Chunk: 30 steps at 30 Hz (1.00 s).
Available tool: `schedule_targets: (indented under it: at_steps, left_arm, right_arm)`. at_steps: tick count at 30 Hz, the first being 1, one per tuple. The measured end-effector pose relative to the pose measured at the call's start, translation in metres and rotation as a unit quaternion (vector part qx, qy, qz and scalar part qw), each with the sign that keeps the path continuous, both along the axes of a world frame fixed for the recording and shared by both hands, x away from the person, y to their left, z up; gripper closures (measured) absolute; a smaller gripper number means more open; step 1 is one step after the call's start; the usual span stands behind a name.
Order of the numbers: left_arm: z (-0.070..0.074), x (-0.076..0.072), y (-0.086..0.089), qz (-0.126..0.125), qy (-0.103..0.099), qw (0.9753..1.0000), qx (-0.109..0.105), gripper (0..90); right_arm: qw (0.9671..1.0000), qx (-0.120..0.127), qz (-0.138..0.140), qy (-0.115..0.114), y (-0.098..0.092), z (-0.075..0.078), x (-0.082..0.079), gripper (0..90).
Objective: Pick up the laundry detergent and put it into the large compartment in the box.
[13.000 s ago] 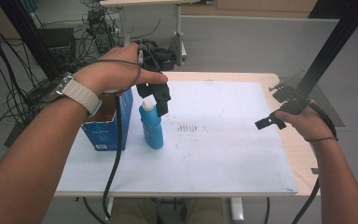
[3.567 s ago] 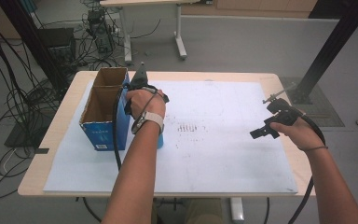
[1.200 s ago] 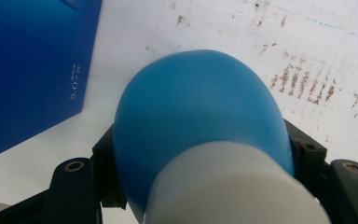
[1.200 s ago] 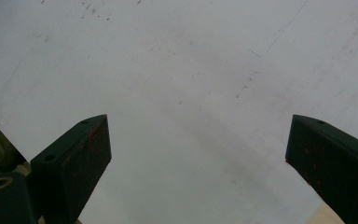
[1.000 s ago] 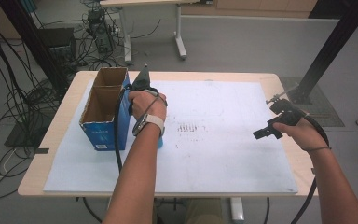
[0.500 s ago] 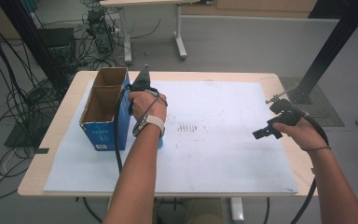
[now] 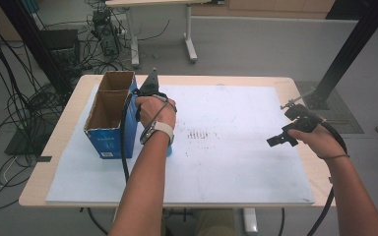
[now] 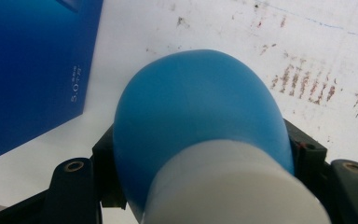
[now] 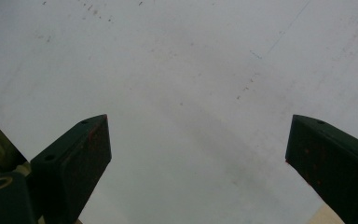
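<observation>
left gripper (image 8: pixel 200 186): your jaws are clamped on the blue bottle (image 8: pixel 200 121) just under its white cap (image 8: pixel 233 186), one jaw on each side of the neck.
bottle: it stands on the white sheet (image 7: pixel 236 162) just beside the blue box (image 7: pixel 109 125); in the high view your left hand (image 7: pixel 155 109) covers most of it, so you cannot tell whether it touches the box wall.
right gripper (image 7: pixel 281 139): your jaws stand wide apart with nothing between them, hovering over bare sheet well away from the bottle.
risk, slipping: the bottle's shoulder is rounded and smooth, so if you lift or tilt it, it may slide out of the narrow hold at the neck.
risk, knocking: the box is open-topped cardboard and looks light; swing the bottle toward it and you may shove or tip it.
risk, toppling: let go while the bottle leans and it may fall and roll on the sheet.
writing on the box: small white characters reading "5.0tr" or close to it show in the left gripper view; a pale label on its front in the high view is too small to read.
writing on the bottle: none that you can read.
</observation>
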State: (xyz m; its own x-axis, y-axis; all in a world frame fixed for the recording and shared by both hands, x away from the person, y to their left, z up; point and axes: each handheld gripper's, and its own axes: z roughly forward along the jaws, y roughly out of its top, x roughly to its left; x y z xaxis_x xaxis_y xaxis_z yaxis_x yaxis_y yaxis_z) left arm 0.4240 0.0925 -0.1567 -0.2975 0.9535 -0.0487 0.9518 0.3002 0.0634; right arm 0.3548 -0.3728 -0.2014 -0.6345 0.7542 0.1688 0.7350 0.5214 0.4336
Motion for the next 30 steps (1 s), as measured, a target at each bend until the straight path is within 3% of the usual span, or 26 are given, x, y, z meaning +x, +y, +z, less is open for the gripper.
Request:
schedule_targets:
  at_steps: [30]
  left_arm:
    - [0.0000,-0.0020,0.0004,-0.009,-0.004,1.0000,0.000,34.2]
  right_arm:
    - [1.0000,-0.003,-0.001,0.003,0.0002,-0.0019,-0.0020,6.3]
